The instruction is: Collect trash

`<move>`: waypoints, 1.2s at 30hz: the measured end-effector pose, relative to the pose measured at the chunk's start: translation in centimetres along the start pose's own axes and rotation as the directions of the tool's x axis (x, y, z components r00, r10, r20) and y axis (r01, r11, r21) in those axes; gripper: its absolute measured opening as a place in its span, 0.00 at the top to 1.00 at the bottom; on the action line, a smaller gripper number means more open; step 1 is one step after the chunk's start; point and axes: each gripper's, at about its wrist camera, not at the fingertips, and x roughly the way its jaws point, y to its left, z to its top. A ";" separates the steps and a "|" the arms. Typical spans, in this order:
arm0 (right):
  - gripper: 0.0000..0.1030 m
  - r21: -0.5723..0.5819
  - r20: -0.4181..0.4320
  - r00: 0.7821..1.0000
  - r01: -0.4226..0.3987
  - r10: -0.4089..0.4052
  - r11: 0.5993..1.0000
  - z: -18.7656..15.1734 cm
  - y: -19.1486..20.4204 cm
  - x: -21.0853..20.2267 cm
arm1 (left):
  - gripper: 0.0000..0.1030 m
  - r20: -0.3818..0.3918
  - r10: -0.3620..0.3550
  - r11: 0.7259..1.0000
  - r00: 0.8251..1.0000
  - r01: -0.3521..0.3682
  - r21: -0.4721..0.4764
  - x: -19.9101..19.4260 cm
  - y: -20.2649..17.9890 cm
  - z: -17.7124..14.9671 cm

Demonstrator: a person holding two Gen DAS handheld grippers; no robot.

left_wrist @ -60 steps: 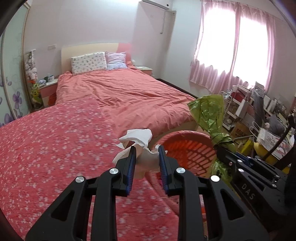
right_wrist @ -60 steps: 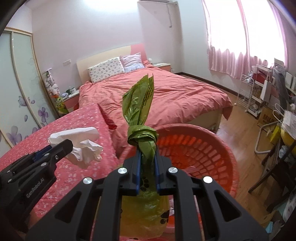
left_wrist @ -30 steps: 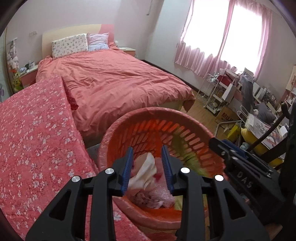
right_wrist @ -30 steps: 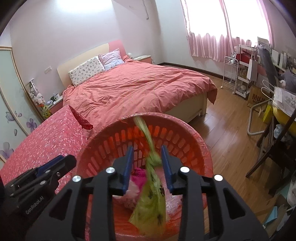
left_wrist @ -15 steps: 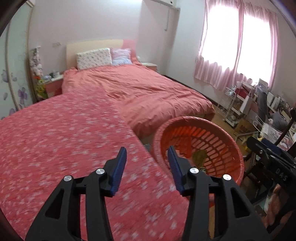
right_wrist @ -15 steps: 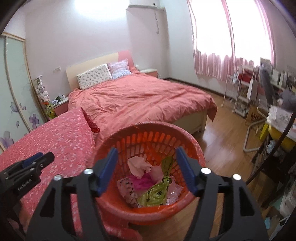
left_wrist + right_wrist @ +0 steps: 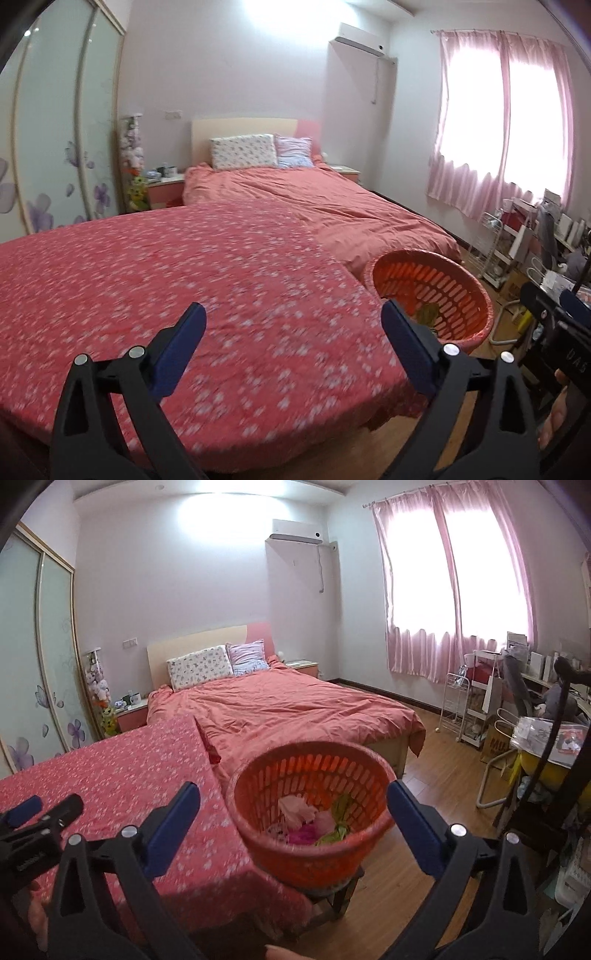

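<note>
Both loads are released: the tissue and green bag now lie in the basket. Your left gripper and right gripper are opening, nothing between the jaws. Seek remaining trash; the tablecloth shows none.

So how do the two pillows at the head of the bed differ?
The left pillow is larger and lies lengthwise, white with a small scattered print. The right pillow is smaller, pale pink-lilac with faint stripes, and leans more upright against the headboard. They touch side by side, and both sit above the salmon duvet.
</note>
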 end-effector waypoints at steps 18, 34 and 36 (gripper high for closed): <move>0.04 -0.097 -0.014 0.999 0.047 -0.049 0.994 -3.8 1.6 -6.2 | 0.02 0.063 0.193 0.981 0.979 -0.190 -0.039 -6.5 1.0 -4.6; 0.04 -0.119 0.002 0.997 0.080 -0.081 0.990 -5.3 2.5 -7.3 | 0.02 0.009 0.213 0.973 0.977 -0.212 -0.094 -7.3 1.8 -6.1; 0.04 -0.121 -0.003 0.996 0.084 -0.085 0.989 -5.4 2.5 -7.2 | 0.02 -0.004 0.212 0.972 0.977 -0.211 -0.100 -7.2 1.8 -6.2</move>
